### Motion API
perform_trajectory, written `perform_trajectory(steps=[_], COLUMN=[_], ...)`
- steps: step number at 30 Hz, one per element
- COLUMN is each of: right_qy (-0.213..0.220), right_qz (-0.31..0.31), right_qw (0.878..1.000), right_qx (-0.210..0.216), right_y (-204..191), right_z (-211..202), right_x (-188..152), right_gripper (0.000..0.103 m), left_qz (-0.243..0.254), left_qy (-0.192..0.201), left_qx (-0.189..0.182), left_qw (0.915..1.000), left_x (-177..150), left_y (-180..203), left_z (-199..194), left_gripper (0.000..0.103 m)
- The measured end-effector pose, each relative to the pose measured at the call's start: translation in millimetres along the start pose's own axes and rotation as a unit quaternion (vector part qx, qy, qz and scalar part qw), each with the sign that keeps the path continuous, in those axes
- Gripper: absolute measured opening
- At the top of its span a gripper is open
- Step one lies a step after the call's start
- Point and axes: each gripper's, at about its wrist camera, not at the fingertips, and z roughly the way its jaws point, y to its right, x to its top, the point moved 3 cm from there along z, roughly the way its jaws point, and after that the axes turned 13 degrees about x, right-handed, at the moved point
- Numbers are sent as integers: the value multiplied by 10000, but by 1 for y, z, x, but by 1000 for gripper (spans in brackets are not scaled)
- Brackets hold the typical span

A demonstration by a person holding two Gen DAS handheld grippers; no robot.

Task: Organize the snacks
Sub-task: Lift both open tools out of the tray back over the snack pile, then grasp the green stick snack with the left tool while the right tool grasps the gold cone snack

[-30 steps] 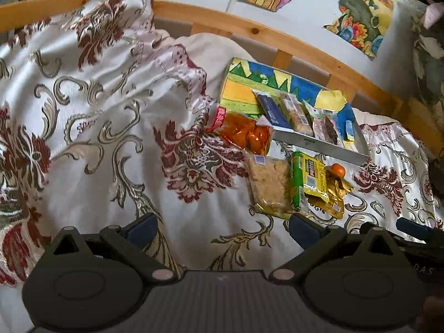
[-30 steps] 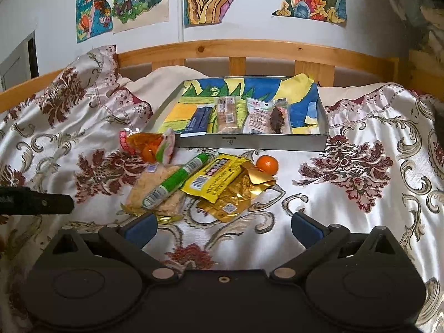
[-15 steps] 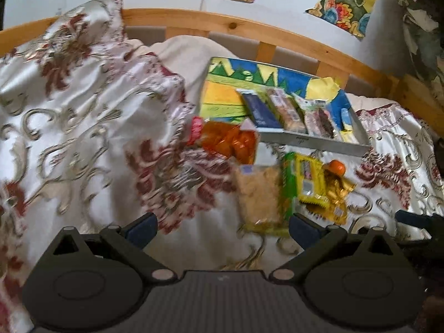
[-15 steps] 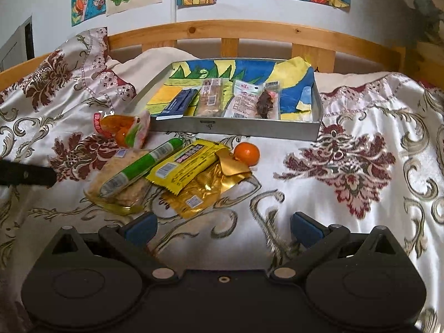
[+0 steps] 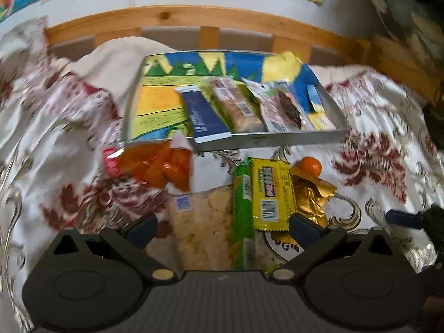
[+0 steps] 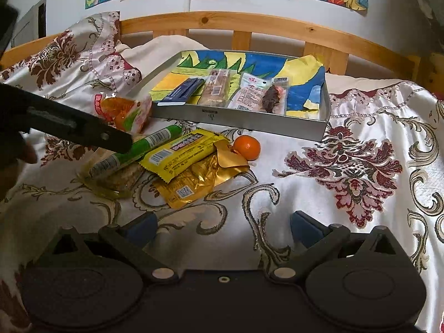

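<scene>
A metal tray with a colourful liner sits on the bed and holds several snack packs. In front of it lie an orange jelly bag, a clear cracker bag, a green stick pack, a yellow bar, a gold pouch and a small orange. My left gripper is open, its fingers straddling the cracker bag and green stick; it also shows in the right wrist view. My right gripper is open and empty over the bedspread, short of the gold pouch.
The patterned satin bedspread covers the bed. A wooden headboard runs behind the tray, with a bunched pillow at the left. One finger of the right gripper shows at the right edge of the left wrist view.
My left gripper has moved right and forward over the loose snacks, now straddling the cracker bag and green stick. My right gripper has moved slightly closer to the pile.
</scene>
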Motion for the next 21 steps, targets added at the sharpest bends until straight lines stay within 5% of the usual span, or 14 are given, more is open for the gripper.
perform_trajectory(steps=[5,10,15,21], right_qy=[162,168,150,165], right_qz=[28,-300,-509,-347], right_qw=[9998,9994,9984,9992], right_qx=[-56,-66,-178,84], right_y=[0,-2,6,25], right_z=[2,16,29,34], right_x=[3,13,26,35], right_gripper=[102,102,102,99], left_qz=[509,459,484,639], left_qy=[-20,-66,-159,-229], left_qx=[196,146,30,-141], left_qw=[9985,9988,9987,9976], left_x=[1,3,8,11], left_y=[11,11,12,17], left_z=[8,11,15,20], left_gripper=[102,102,79,63])
